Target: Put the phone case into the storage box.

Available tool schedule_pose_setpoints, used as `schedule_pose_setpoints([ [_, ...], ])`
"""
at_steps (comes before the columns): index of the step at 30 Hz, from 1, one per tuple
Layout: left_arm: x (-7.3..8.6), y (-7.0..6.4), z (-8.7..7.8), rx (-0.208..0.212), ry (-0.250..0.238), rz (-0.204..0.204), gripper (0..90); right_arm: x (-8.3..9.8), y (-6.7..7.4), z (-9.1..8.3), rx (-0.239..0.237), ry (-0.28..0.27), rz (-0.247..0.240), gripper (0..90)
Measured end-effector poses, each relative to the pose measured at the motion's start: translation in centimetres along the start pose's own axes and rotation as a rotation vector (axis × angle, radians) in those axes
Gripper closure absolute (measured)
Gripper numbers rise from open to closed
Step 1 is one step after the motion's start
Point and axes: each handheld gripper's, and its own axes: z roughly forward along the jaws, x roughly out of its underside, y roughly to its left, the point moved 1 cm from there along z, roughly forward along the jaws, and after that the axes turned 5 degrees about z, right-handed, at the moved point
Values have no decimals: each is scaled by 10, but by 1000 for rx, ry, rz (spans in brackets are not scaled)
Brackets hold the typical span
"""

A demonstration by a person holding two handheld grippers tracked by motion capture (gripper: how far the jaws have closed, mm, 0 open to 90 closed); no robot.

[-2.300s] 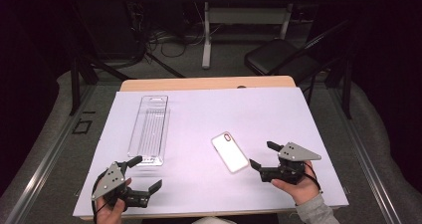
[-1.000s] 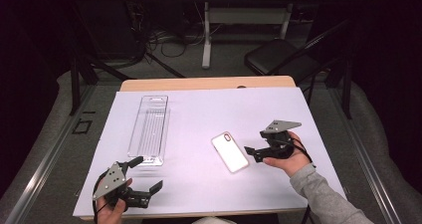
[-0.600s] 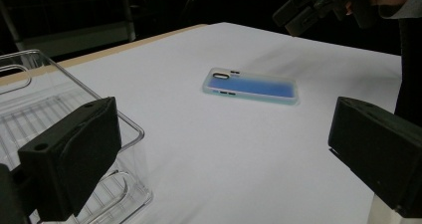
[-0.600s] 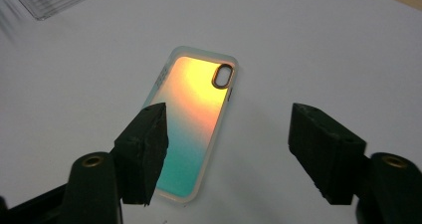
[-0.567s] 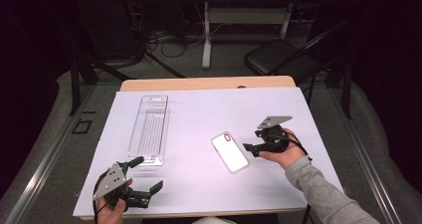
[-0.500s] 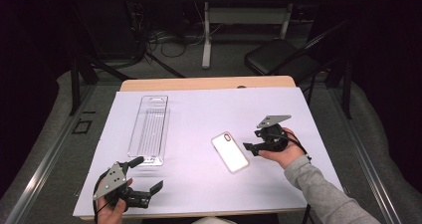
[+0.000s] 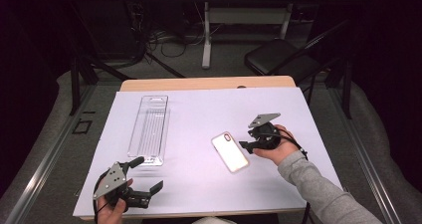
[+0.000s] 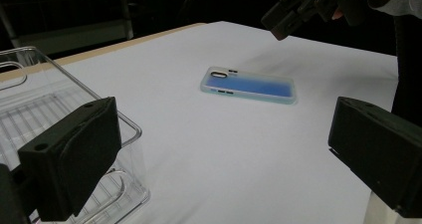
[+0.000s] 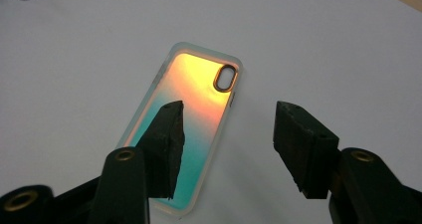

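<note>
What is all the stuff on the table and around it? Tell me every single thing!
phone case: one, shiny orange to blue-green with a pale rim, flat on the sheet, right of the middle.
clear plastic tray: one, see-through, lying on the left part of the sheet.
white sheet: one, covers most of the table.
table: one, light wood, far edge showing past the sheet.
folding chair: one, black, on the floor beyond the table.
left hand-held gripper: one, black, near corner, jaws wide apart, nothing between them.
right hand-held gripper: one, black, hovering at the phone case's right edge, jaws just been closing, apart, not gripping.
</note>
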Motion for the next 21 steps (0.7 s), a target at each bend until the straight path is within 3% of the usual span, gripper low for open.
schedule_pose_setpoints([
  [4, 0, 0, 0, 1, 1, -1, 4, -5, 2, 4, 10, -43, -18, 456],
  [8, 0, 0, 0, 2, -1, -2, 4, -7, 2, 8, -6, -7, 39, 437],
  [13, 0, 0, 0, 3, 2, 2, 5, -6, 0, 17, -1, 41, 9, 432],
  [21, 0, 0, 0, 6, 3, 2, 4, -6, -4, 27, -12, 104, 18, 413],
])
